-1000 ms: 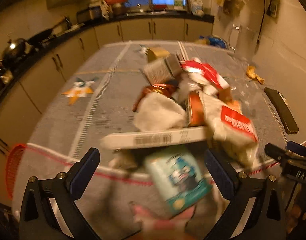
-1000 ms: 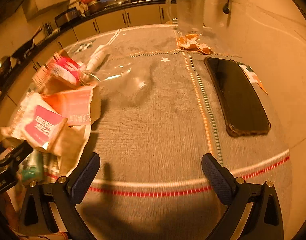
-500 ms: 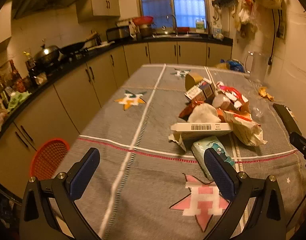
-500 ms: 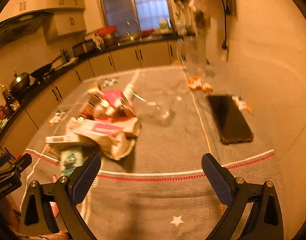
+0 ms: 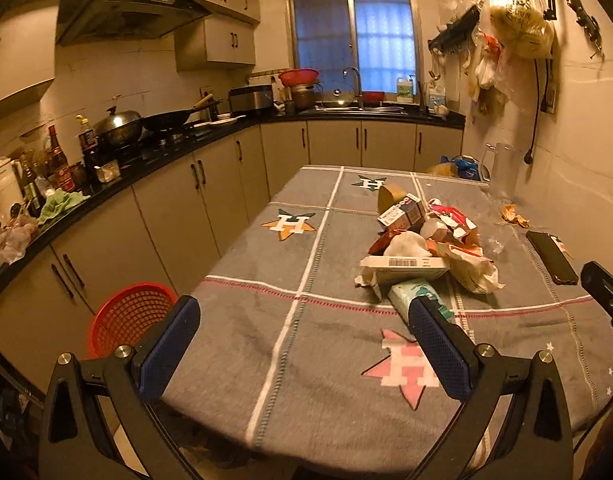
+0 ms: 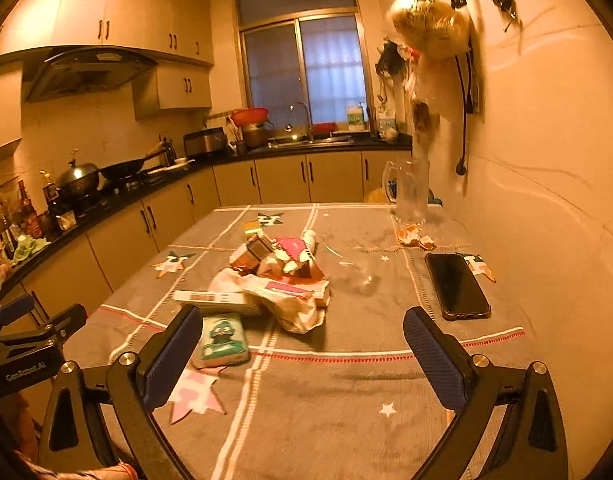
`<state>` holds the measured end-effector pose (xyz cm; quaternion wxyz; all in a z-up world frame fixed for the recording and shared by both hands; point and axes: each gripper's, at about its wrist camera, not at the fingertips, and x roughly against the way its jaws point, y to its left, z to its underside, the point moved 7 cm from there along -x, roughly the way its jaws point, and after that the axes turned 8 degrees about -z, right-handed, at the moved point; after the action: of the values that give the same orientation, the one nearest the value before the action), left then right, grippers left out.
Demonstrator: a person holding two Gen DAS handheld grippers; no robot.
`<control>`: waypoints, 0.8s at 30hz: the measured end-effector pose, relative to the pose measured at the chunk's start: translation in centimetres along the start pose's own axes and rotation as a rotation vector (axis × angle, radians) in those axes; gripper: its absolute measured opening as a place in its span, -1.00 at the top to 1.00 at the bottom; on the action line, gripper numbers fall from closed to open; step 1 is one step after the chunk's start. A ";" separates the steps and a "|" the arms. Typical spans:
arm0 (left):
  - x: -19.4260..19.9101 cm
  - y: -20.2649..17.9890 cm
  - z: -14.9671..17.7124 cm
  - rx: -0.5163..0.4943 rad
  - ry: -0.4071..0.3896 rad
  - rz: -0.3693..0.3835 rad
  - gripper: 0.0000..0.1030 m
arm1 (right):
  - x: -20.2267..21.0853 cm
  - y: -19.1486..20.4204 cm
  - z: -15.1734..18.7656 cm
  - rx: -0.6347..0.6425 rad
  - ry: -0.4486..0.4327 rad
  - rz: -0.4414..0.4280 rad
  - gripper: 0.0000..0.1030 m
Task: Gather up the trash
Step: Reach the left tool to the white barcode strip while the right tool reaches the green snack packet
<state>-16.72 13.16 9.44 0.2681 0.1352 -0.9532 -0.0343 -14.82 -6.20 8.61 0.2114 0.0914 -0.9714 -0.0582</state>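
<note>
We see the grey tabletop [image 5: 266, 280] first, its cloth marked with stars. A heap of trash [image 5: 430, 248] lies toward its right side, with a green tissue pack [image 6: 222, 340] at the near edge. A red basket [image 5: 126, 320] stands on the floor left of the tabletop. Our left tongs [image 5: 306, 344] and right tongs [image 6: 302, 356] both gape wide, holding nothing, above the near edge. A black phone [image 6: 456, 286] lies right of the heap.
</note>
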 end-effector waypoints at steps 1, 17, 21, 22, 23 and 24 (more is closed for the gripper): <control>0.2 0.3 0.1 0.007 0.000 -0.003 -1.00 | 0.3 0.3 0.1 0.004 -0.005 -0.001 -0.99; -1.8 4.8 3.2 0.095 0.085 0.008 -1.00 | 1.7 -0.4 2.6 -0.076 0.053 0.014 -0.99; -3.0 5.1 3.3 0.098 0.097 0.004 -1.00 | 0.3 -0.2 2.8 -0.068 0.070 0.005 -0.99; -3.5 5.0 3.3 0.094 0.102 0.004 -1.00 | -0.1 -0.1 2.9 -0.064 0.076 0.003 -0.99; -3.8 5.0 3.3 0.092 0.105 0.004 -1.00 | -0.6 -0.1 3.0 -0.061 0.084 0.002 -0.99; -4.3 4.8 3.3 0.089 0.109 0.006 -1.00 | -1.2 -0.2 3.1 -0.059 0.095 0.002 -0.99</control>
<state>-16.11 18.93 5.10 0.3135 0.1459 -0.9382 0.0162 -15.07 -5.90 5.30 0.2599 0.0868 -0.9582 -0.0820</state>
